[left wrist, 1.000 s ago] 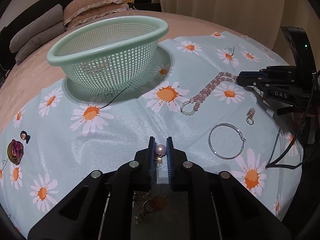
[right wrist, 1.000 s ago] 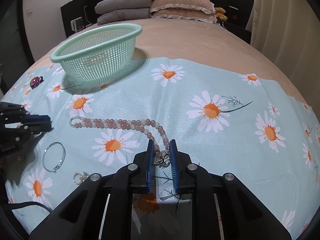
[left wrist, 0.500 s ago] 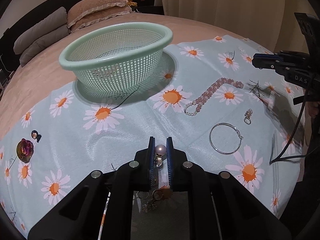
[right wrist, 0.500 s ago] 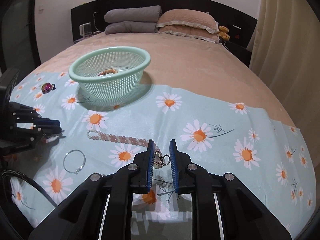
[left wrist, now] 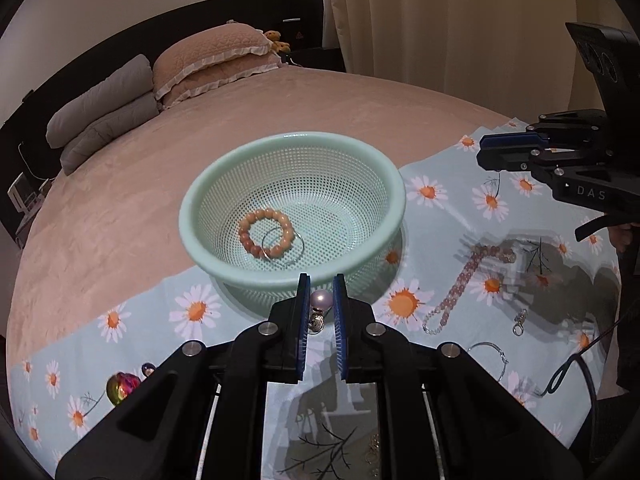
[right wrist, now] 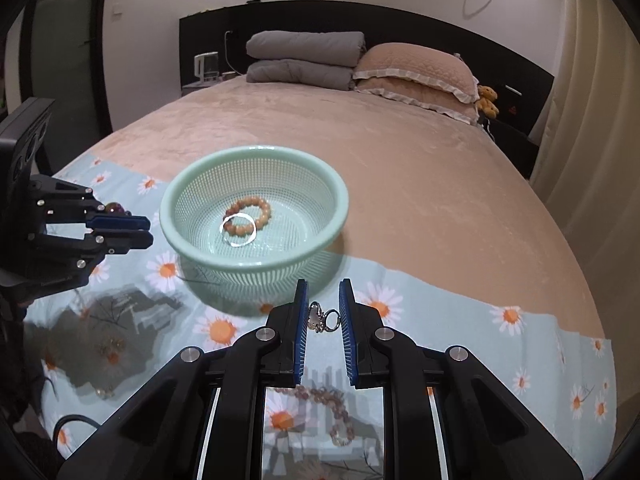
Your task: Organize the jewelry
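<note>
My left gripper (left wrist: 321, 300) is shut on a pearl earring (left wrist: 321, 301), held above the daisy cloth just in front of the mint green basket (left wrist: 224, 184). My right gripper (right wrist: 323, 316) is shut on a small silver clasp piece (right wrist: 322, 317), also raised before the basket (right wrist: 336, 200). In the basket lie an orange bead bracelet (left wrist: 266, 232) and a thin silver hoop (right wrist: 239, 230). On the cloth rest a pink bead necklace (left wrist: 466, 276), a silver clip (left wrist: 520, 316) and a hoop bangle (left wrist: 490, 354).
A purple brooch (left wrist: 120, 388) and a small dark earring (left wrist: 148, 368) lie at the cloth's left end. Pillows (right wrist: 412, 68) and folded grey blankets (right wrist: 304, 60) sit at the headboard. A curtain (left wrist: 440, 20) hangs to the right of the bed.
Both grippers have risen off the cloth with their pieces, and both views now look down into the basket. The necklace end is no longer at the right gripper's tips.
</note>
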`<control>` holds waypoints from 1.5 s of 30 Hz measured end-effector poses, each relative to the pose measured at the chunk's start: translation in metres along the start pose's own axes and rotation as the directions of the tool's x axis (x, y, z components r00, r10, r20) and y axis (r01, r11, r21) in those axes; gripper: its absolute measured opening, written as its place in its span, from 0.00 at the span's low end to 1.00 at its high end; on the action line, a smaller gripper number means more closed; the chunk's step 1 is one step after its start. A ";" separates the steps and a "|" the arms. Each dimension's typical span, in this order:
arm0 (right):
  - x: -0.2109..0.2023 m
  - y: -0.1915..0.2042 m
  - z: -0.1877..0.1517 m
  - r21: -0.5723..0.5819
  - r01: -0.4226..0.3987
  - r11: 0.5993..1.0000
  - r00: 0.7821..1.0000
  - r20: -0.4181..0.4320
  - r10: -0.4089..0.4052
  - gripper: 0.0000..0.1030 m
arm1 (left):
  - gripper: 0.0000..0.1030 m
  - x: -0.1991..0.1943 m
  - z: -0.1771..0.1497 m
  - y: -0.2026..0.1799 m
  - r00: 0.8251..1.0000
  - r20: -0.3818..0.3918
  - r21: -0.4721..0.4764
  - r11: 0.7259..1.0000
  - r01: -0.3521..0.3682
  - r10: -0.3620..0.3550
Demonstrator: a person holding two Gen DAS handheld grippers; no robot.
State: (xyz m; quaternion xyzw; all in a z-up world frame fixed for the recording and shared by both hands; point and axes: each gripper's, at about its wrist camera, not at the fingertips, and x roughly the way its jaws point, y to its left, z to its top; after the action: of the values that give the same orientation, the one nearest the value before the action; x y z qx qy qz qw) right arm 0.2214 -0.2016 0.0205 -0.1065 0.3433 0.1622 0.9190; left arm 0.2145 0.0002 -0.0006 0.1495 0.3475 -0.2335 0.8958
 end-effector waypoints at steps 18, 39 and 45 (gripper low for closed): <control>0.064 0.004 0.036 0.196 -0.124 0.973 0.992 0.050 0.116 0.20 | 0.68 0.043 0.027 0.030 0.996 -0.007 -0.117 0.989 0.092 -0.094; 0.026 -0.014 -0.009 0.182 0.021 0.983 0.996 0.081 -0.037 0.82 | 0.94 -0.031 -0.038 0.016 0.992 0.108 -0.071 0.996 -0.049 0.057; 0.024 -0.010 -0.044 0.125 0.064 0.990 0.998 0.012 -0.066 0.84 | 0.94 -0.035 -0.082 -0.008 0.998 0.019 -0.008 0.998 -0.062 0.062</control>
State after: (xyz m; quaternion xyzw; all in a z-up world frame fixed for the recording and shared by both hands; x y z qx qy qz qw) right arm 0.2161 -0.2192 -0.0271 -0.0589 0.3415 0.1113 0.9314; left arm 0.1424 0.0394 -0.0362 0.1548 0.3351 -0.2059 0.9063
